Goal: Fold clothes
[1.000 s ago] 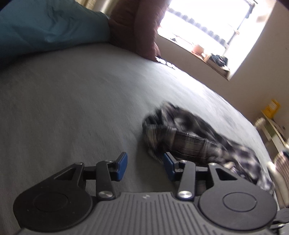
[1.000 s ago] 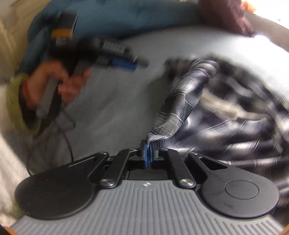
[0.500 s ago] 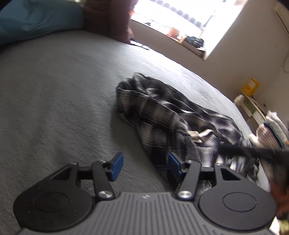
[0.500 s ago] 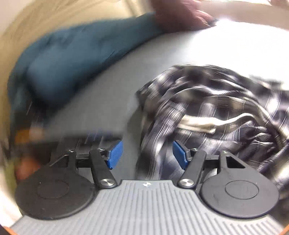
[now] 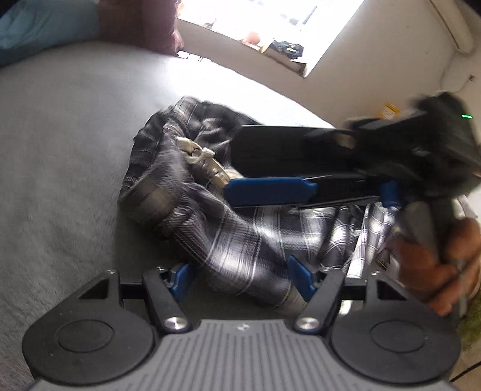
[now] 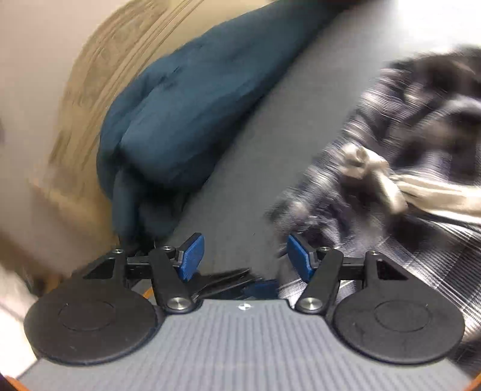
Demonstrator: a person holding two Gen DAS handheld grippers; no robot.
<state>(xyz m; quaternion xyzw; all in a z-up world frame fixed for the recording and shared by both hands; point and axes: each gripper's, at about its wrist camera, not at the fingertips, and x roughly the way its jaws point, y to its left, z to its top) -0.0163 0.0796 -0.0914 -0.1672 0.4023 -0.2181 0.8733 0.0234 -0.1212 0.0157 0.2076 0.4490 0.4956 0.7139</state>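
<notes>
We see no container anywhere on the grey bed [image 5: 60,156]; the plaid shirt [image 5: 228,240] lies crumpled on the bedspread, well in from the edge that runs under the window [image 5: 270,18]. Our left gripper [image 5: 240,278] has its jaws spread wide, and a rolled sleeve of the shirt runs between the blue pads without either visibly pinching it. Our right gripper [image 6: 245,257] is also spread wide and holds nothing; the shirt's blurred edge sits just beside its right pad, with bare bedspread between the pads. A pale cloth strip [image 6: 390,180] lies among the folds. A teal duvet [image 6: 186,102] is heaped toward the bed's far edge.
</notes>
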